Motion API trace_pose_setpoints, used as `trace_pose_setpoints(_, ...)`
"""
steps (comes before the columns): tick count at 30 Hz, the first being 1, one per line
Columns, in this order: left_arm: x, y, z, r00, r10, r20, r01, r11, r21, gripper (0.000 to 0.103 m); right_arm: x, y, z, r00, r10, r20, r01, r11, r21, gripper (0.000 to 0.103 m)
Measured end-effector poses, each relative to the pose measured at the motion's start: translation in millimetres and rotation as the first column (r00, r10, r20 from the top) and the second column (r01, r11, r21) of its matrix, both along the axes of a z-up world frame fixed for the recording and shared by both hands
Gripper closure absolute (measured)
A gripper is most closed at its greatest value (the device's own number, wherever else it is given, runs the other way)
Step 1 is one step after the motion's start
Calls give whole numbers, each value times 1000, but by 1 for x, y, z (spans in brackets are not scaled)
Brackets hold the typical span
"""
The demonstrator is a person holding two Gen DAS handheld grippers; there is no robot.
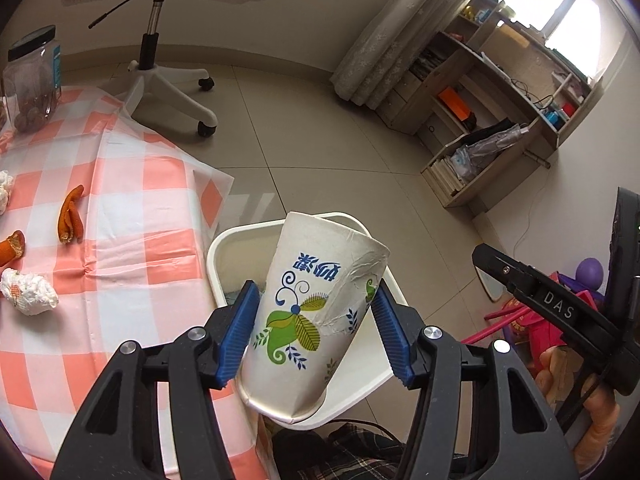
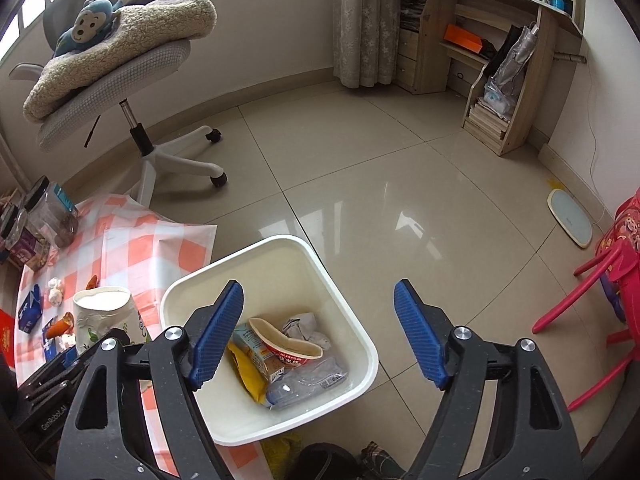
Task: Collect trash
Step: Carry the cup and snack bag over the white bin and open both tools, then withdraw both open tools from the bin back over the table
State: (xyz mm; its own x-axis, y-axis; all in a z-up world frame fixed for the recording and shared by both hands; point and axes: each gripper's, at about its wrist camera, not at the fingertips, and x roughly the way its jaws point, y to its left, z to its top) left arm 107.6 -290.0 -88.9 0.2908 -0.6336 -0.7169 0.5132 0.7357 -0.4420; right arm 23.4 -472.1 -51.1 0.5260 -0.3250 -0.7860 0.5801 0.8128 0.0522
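Item: left gripper, blue pads clamped on either side of a paper cup (white, green leaf print, blue characters, wall creased), the cup tilted with its mouth toward 1 o'clock and held above the white waste bin. Item: right gripper, fingers spread wide with nothing between them, poised over the same bin, which stands on the tiled floor just beside the table edge. Bin contents, seen from the right wrist view: a flattened red-and-cream paper bowl, a yellow wrapper, a crushed clear plastic bottle, a crumpled grey tissue. Item: table under an orange-and-white checked cloth, at 9 o'clock of the bin. Remaining on the cloth, left wrist view: a strip of orange peel, a second peel piece at the frame edge, a wadded tissue at 8 o'clock of the strip. Also on the cloth: a clear jar with a black lid at 11 o'clock. Background: white swivel chair at 12 o'clock, wooden shelving at 2 o'clock.
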Motion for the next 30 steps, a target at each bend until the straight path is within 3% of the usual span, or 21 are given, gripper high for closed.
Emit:
trace_pose_setpoints(3, 3, -7, -12, 999, -8, -50, 7, 1000, -26, 24, 0, 0, 1, 1000, -8, 4, 8, 1000, -1, 26)
trace_pose_setpoints(9, 7, 8, -9, 999, 42, -34, -42, 999, 5, 24, 3, 12, 8, 1000, 5, 30, -3, 999, -43, 18)
trace_pose_setpoints(15, 3, 39, 15, 983, 149, 106, -156, 985, 69, 24, 9, 37, 16, 998, 37, 52, -32, 995, -93, 12)
trace_pose_setpoints(17, 3, 50, 22, 970, 192, 150, -208, 973, 97, 23, 10, 48, 19, 997, 43, 66, -35, 991, -129, 7)
trace_pose_setpoints(23, 6, 89, 35, 934, 287, 214, -316, 942, 117, 15, 24, 86, 21, 994, 86, 67, -72, 980, -184, 7)
trace_pose_setpoints(30, 22, 145, 27, 902, 392, 181, -419, 896, 149, 12, 46, 130, 22, 985, 164, 52, -151, 969, -194, 7)
